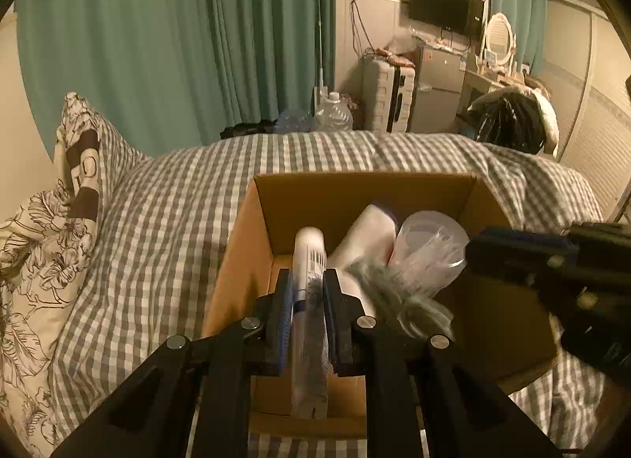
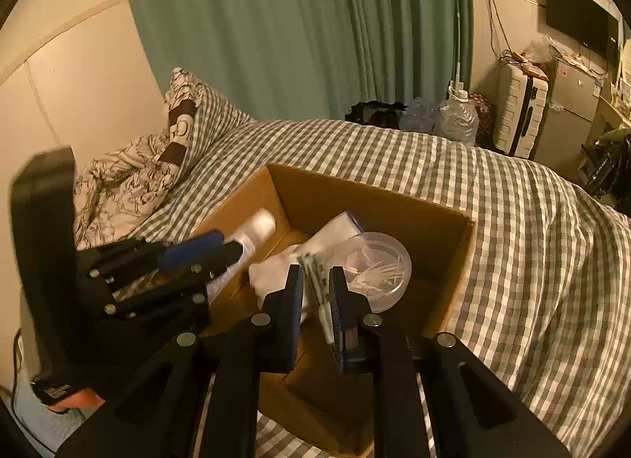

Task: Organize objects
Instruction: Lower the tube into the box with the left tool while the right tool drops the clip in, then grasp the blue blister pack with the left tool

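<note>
An open cardboard box (image 1: pixel 355 197) (image 2: pixel 374 197) stands on the checked bed. In the left wrist view my left gripper (image 1: pixel 307 276) is shut on a white tube with a barcode (image 1: pixel 309 257), held over the box's left part. The right wrist view shows my right gripper (image 2: pixel 315 270) shut on a thin grey-green flat item (image 2: pixel 315 284), blurred, above the box's middle. Inside the box lie a white packet (image 1: pixel 370 233) (image 2: pixel 335 233) and a clear round tub of small white sticks (image 1: pixel 430 245) (image 2: pixel 374 268). Each gripper shows in the other's view: the right gripper (image 1: pixel 473 257) and the left gripper (image 2: pixel 236 249).
The grey-and-white checked cover (image 1: pixel 165 213) spreads around the box. Patterned pillows (image 1: pixel 59 201) pile up at the left. Beyond the bed are teal curtains (image 1: pixel 177 43), clear water bottles (image 1: pixel 333 114), a white suitcase (image 1: pixel 388 97), a small fridge (image 1: pixel 439 83) and a black bag (image 1: pixel 508 122).
</note>
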`<state>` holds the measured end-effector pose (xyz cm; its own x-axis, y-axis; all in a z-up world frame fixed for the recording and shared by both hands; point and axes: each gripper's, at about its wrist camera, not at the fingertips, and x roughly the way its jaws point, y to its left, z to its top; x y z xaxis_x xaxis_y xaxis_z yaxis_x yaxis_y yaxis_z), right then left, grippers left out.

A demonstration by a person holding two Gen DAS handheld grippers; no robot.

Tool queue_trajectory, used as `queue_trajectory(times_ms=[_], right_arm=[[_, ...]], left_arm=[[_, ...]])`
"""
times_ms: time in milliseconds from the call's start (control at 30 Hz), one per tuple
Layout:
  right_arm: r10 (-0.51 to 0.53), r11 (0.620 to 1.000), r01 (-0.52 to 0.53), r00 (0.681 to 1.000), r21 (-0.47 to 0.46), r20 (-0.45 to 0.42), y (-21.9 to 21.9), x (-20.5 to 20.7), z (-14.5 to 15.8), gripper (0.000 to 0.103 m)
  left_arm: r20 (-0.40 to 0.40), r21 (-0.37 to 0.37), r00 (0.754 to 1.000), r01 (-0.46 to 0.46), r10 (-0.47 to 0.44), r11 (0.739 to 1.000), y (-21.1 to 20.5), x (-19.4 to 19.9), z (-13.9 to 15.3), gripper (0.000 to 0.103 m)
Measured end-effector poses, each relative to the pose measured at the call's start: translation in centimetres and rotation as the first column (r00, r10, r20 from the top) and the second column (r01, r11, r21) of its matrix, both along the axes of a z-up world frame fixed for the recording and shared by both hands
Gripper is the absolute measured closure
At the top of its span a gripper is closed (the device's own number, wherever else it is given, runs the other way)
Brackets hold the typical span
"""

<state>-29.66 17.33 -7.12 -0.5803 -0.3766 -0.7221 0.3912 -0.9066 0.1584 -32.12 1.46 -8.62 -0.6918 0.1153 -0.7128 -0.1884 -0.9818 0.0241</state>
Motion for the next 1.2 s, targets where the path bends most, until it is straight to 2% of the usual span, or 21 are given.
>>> queue_trajectory(times_ms=[100,133,167,233,267,300,433,600,767,900,1033,1200], right_arm=[[-0.015,1.0,0.015,0.999,-0.006,-0.029,0.6,0.6,1.0,0.089],[-0.022,1.0,0.022,0.999,-0.005,-0.039,0.7,0.8,1.4,0.082],[-0.03,1.0,0.03,0.998,-0.002,-0.049,0.7,1.1,1.9,0.066],[-0.055,0.998,0.056,0.995,0.003,-0.088,1.2,1.8,3.3,0.051],[-0.066,0.998,0.067,0.992,0.003,-0.108,1.2,2.1,4.0,0.049],[-0.072,0.997,0.072,0.99,0.001,-0.123,1.3,2.7,4.8,0.049],[-0.087,0.996,0.087,0.981,-0.007,-0.171,1.8,5.4,7.8,0.034],[-0.096,0.995,0.1,0.962,0.003,-0.256,2.9,10.2,12.0,0.019],[-0.095,0.995,0.1,0.948,0.002,-0.303,4.3,14.5,15.1,0.009],[-0.088,0.996,0.092,0.939,-0.004,-0.332,5.5,17.4,16.4,0.003],[-0.095,0.994,0.11,0.935,0.024,-0.34,6.4,19.1,15.5,0.0],[-0.116,0.986,0.146,0.944,0.076,-0.309,7.3,20.3,11.5,0.0]], left_arm=[[0.003,-0.004,1.0,-0.01,0.01,1.0,-0.2,0.1,0.0,0.085],[0.001,-0.006,1.0,-0.013,0.013,1.0,-0.2,0.3,0.3,0.084],[-0.002,-0.01,1.0,-0.017,0.017,1.0,-0.3,0.5,0.6,0.08],[-0.02,-0.026,0.999,-0.026,0.026,0.999,-0.3,1.2,1.5,0.06],[-0.042,-0.034,0.998,-0.037,0.035,0.999,-0.4,1.8,2.1,0.042],[-0.068,-0.038,0.997,-0.049,0.046,0.998,-0.6,2.5,2.9,0.033],[-0.109,-0.043,0.991,-0.077,0.072,0.996,-1.3,4.5,5.8,0.027],[-0.18,-0.028,0.977,-0.12,0.113,0.992,-2.5,8.2,9.9,0.006],[-0.23,-0.027,0.964,-0.142,0.132,0.99,-2.9,12.3,12.9,0.001],[-0.249,-0.018,0.957,-0.16,0.151,0.987,-3.1,15.2,13.9,0.0],[-0.221,-0.007,0.957,-0.194,0.187,0.981,-3.5,17.6,12.8,0.0],[-0.163,-0.014,0.947,-0.282,0.276,0.959,-3.7,19.9,8.8,0.0]])
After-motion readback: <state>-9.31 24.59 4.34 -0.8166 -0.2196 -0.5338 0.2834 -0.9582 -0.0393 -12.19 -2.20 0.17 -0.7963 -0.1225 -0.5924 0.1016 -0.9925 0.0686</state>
